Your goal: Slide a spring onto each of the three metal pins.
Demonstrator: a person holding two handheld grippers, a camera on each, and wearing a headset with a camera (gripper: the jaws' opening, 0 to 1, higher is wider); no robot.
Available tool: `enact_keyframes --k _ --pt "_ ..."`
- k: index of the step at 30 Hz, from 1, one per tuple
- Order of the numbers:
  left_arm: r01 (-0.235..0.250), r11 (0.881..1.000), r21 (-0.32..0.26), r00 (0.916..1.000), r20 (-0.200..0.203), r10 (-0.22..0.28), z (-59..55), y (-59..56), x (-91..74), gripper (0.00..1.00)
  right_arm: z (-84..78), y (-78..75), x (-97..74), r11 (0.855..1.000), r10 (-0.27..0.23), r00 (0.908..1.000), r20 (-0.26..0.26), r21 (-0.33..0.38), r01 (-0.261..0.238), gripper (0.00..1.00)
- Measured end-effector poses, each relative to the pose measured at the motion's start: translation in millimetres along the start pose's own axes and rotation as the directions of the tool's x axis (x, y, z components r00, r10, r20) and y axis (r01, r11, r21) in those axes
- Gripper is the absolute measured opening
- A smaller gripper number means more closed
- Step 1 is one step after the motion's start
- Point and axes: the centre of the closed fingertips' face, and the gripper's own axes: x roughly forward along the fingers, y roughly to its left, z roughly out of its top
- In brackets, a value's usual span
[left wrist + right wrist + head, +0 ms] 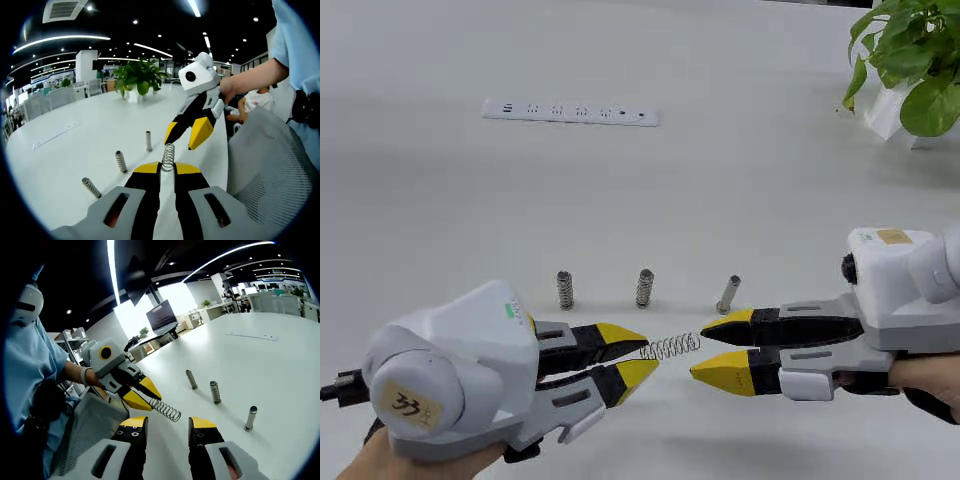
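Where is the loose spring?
Head view, low centre: spring clamped by one end in the left gripper, pointing at the open right gripper, near the bare pin.

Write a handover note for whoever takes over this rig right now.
Left tool: shut on one end of the loose spring.
Right tool: open, jaws at the spring's free end, not gripping.
Done: left pin and middle pin each carry a spring.
To do: slide the held spring onto the bare right pin.
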Motion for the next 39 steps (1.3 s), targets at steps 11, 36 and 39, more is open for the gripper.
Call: enact_keyframes --k 11,36,39 --pt "-0.035 0.999 -0.001 0.999 0.027 0.035 9.4 7.8 1.2 0.06 11.6 6.6 0.8 0.923 0.007 0.9729 0.231 0.372 -0.095 0.29" --pt "-0.052 0.999 0.0 0.9969 0.058 0.052 21.3 13.7 4.1 0.06 27.4 -20.2 -5.6 0.591 -0.161 0.8188 0.551 0.718 -0.367 0.16" --pt "-0.054 0.999 0.001 0.9968 0.059 0.054 22.0 14.4 3.8 0.06 26.0 -21.7 -3.8 0.594 -0.17 0.8214 0.545 0.722 -0.356 0.14"
